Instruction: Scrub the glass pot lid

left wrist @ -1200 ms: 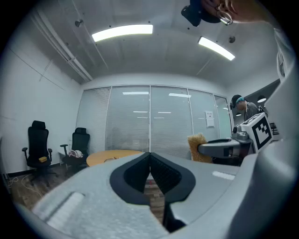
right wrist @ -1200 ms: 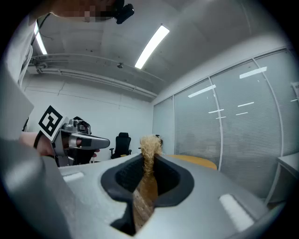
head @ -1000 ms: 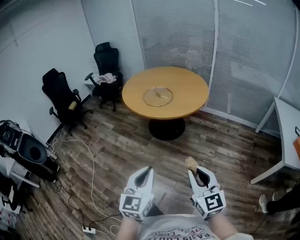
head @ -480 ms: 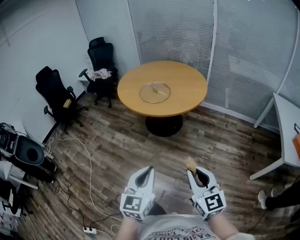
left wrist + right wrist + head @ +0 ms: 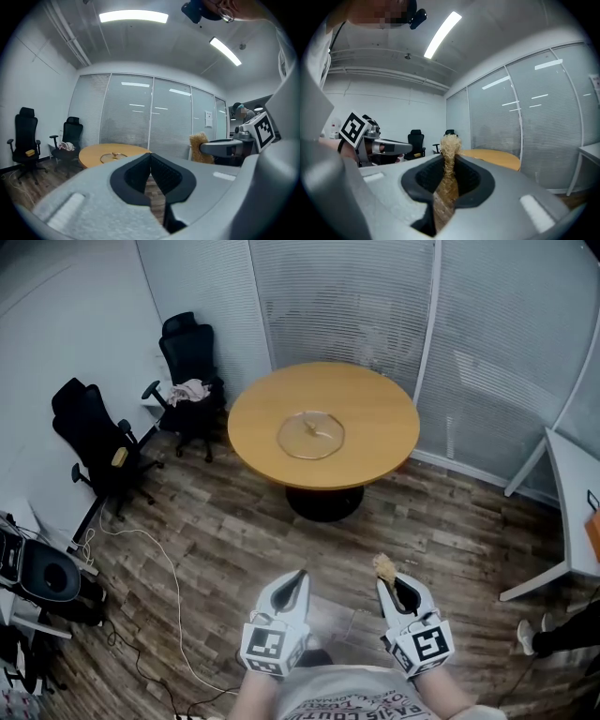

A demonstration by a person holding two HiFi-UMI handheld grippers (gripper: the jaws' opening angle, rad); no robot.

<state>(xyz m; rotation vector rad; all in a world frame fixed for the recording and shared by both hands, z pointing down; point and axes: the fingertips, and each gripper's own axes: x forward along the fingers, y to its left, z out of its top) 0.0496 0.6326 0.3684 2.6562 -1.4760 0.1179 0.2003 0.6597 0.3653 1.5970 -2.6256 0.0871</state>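
Observation:
A glass pot lid (image 5: 310,435) with a small knob lies flat in the middle of the round wooden table (image 5: 375,418), far ahead of both grippers; it also shows in the left gripper view as the lid (image 5: 112,155). My left gripper (image 5: 296,577) is held low over the floor, jaws shut with nothing between them. My right gripper (image 5: 383,570) is beside it, shut on a tan fibrous scrubber (image 5: 449,161) whose tuft sticks out past the jaw tips, the same scrubber (image 5: 382,565) in the head view.
Two black office chairs (image 5: 94,432) stand at the left wall, one chair (image 5: 187,371) with a cloth on it. Glass partitions with blinds (image 5: 356,306) close the back. A white table (image 5: 577,512) is at the right, cables (image 5: 141,568) on the wood floor at left.
The view has shifted forward and to the right, so the table sits slightly nearer and more centred. Both grippers keep the same pose and hold.

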